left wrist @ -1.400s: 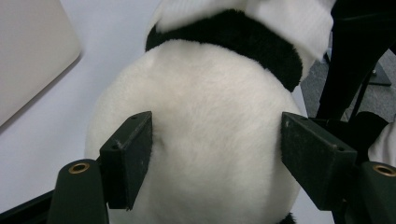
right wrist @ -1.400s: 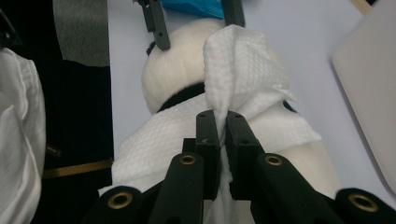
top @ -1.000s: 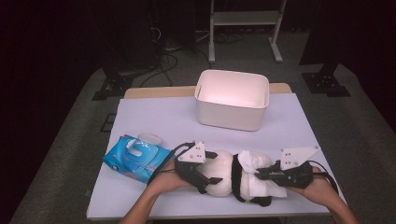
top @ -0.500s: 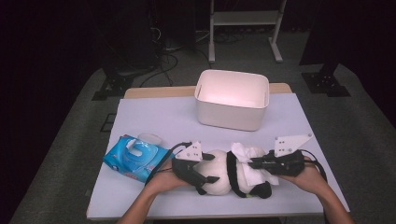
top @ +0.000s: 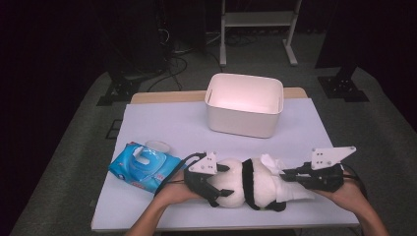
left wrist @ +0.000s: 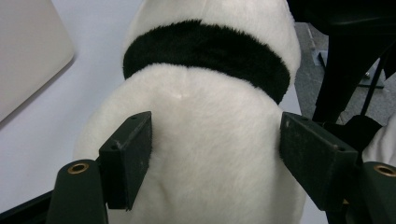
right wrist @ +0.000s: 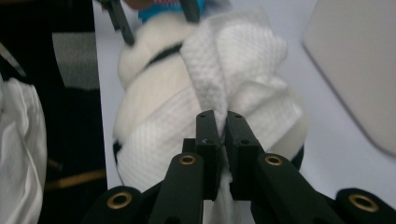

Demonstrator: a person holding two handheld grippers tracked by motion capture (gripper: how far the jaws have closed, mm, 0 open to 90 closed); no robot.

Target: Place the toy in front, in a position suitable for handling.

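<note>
A white plush panda [top: 246, 184] with a black band lies on its side near the table's front edge. My left gripper [top: 223, 181] clasps its rounded left end; in the left gripper view both pads [left wrist: 133, 149] press into the white fur [left wrist: 201, 107], the jaws having just been closing on it. My right gripper [top: 284, 174] comes in from the right, shut on a bunched white wipe [top: 275, 167]. In the right gripper view the wipe [right wrist: 233, 60] rises from the pinched jaws [right wrist: 223, 119] and drapes over the panda [right wrist: 140, 65].
A blue pack of wet wipes [top: 147, 166] lies left of the panda, its round lid open. A white rectangular bin [top: 244, 104] stands at the back middle of the lavender table [top: 167, 123]. Dark floor, cables and stands surround the table.
My right gripper has drawn to the right along the panda with the wipe pinched in it. The left gripper has stayed on the panda's end.
</note>
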